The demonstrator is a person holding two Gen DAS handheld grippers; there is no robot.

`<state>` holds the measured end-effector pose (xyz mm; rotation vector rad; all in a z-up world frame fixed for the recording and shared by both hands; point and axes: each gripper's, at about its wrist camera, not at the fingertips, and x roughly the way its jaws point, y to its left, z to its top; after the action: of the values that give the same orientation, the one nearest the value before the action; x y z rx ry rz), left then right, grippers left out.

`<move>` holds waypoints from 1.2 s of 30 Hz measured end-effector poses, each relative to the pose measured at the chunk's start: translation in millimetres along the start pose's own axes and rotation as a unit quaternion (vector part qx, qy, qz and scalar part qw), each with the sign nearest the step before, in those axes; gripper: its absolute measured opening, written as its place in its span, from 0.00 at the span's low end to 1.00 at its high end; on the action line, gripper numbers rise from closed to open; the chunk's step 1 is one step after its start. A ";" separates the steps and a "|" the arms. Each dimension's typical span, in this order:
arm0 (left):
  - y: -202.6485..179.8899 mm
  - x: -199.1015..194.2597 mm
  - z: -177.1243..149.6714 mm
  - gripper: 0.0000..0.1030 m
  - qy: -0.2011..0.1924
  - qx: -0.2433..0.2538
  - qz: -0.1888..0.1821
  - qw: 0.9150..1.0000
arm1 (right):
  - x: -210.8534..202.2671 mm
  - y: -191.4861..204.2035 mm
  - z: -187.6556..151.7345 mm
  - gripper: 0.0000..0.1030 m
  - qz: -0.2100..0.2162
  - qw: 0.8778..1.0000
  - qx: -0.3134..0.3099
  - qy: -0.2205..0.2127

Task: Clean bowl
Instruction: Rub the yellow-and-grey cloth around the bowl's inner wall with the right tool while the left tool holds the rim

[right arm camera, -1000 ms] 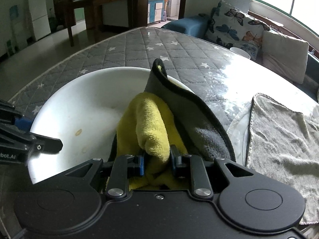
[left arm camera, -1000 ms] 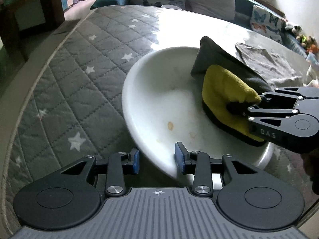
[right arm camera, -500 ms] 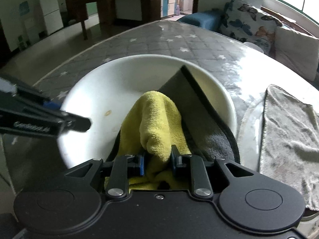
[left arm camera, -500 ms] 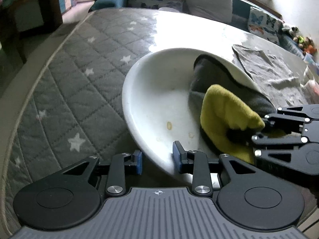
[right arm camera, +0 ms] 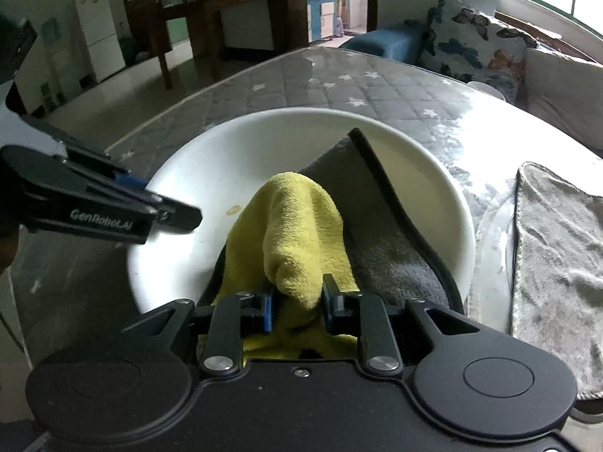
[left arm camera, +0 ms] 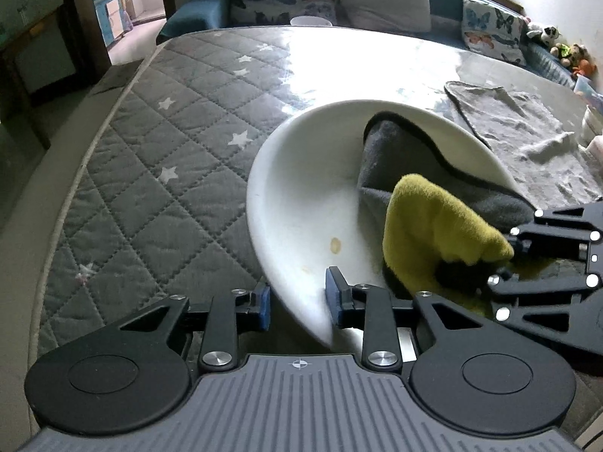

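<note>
A white bowl (left arm camera: 301,203) (right arm camera: 211,173) is tilted up on its near edge, with small brownish stains (left arm camera: 334,245) (right arm camera: 233,209) inside. My left gripper (left arm camera: 297,297) is shut on the bowl's near rim, one blue pad on each side of the wall. My right gripper (right arm camera: 296,297) is shut on a yellow and grey cloth (right arm camera: 297,226) (left arm camera: 433,226). The cloth lies inside the bowl against its right half, and its grey side drapes up to the far rim. The stains sit just left of the cloth, uncovered.
A grey quilted mat with white stars (left arm camera: 150,173) covers the table under a glossy sheet. A grey towel (left arm camera: 527,143) (right arm camera: 557,263) lies flat to the right of the bowl. A small white cup (left arm camera: 311,20) stands at the far edge, with sofa cushions behind.
The bowl has tipped up more steeply in my left gripper. My right gripper has drawn the cloth down toward the bowl's near right side.
</note>
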<state>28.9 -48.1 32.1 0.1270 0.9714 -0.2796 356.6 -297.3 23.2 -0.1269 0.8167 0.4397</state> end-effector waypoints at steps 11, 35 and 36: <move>7.7 10.6 11.2 0.31 -0.002 0.003 0.007 1.000 | 18.3 -15.4 11.8 0.24 -0.023 0.999 0.011 -0.035; 14.5 42.3 56.7 0.34 -0.013 0.013 0.025 1.000 | 60.0 -38.7 42.0 0.24 -0.045 0.993 0.026 -0.102; 15.0 44.2 59.6 0.34 -0.013 0.013 0.026 1.000 | 62.4 -40.6 44.1 0.24 -0.046 0.993 0.026 -0.102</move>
<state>104.2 -55.3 28.5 0.1710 0.9377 -0.2455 441.2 -301.1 5.6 -0.0689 0.6183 0.3383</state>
